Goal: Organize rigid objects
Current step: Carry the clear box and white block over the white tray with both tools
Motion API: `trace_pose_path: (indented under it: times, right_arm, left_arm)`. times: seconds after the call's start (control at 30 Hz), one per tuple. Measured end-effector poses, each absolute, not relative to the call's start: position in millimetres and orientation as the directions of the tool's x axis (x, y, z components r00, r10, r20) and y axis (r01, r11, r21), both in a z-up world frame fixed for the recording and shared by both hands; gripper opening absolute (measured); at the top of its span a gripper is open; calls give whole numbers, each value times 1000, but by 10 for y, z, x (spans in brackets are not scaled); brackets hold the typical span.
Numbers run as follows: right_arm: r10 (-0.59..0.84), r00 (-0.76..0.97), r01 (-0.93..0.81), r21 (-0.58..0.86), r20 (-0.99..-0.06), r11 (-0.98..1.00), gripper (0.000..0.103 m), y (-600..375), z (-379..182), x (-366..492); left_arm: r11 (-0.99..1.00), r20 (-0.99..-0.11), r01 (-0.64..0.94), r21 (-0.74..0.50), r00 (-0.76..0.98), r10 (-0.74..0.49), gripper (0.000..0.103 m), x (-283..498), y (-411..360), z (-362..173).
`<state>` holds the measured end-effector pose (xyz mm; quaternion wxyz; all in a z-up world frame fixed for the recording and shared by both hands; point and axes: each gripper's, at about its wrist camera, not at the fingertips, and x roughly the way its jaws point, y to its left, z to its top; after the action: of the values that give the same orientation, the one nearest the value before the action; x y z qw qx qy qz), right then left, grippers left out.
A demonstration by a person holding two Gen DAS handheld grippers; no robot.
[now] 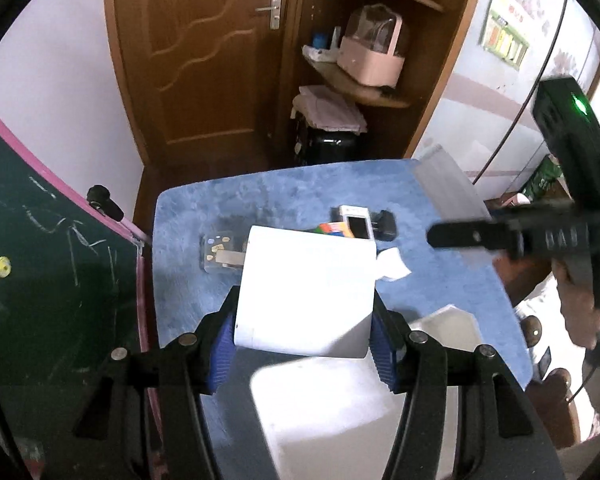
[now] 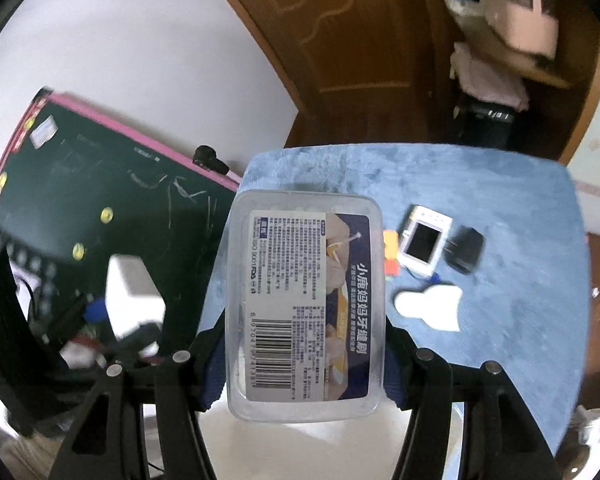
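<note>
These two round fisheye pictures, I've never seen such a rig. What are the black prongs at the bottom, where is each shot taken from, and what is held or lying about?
No robot here: a person carries a hand-held two-finger gripper in each hand, with a camera on each looking along its fingers. The prongs are those fingers.

The left wrist view shows the left gripper shut on a plain white box. The other gripper, seen from the side, appears at its right edge.

The right wrist view shows the right gripper shut on a clear plastic box with a printed label and barcode.

Below both is a blue cloth-covered table. On it lie a white phone-like device, a small black block, and a white flat piece.
</note>
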<state>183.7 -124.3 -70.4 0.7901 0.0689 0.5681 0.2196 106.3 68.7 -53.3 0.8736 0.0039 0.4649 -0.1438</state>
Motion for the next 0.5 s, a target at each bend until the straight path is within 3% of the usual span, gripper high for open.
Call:
trace_pose_path:
  times: [0.27,0.5]
  right_arm:
    - [292,428,-281,181,-855,942,62,-1485,-378,779]
    - [190,493,-225,87,-849,971,62,-1580,-619,344]
  left_arm:
    - [961,-817,246,-125,525,-241,61,608,328,-434]
    - [974,-862,210,-78,476,-172,61,440,100,-851]
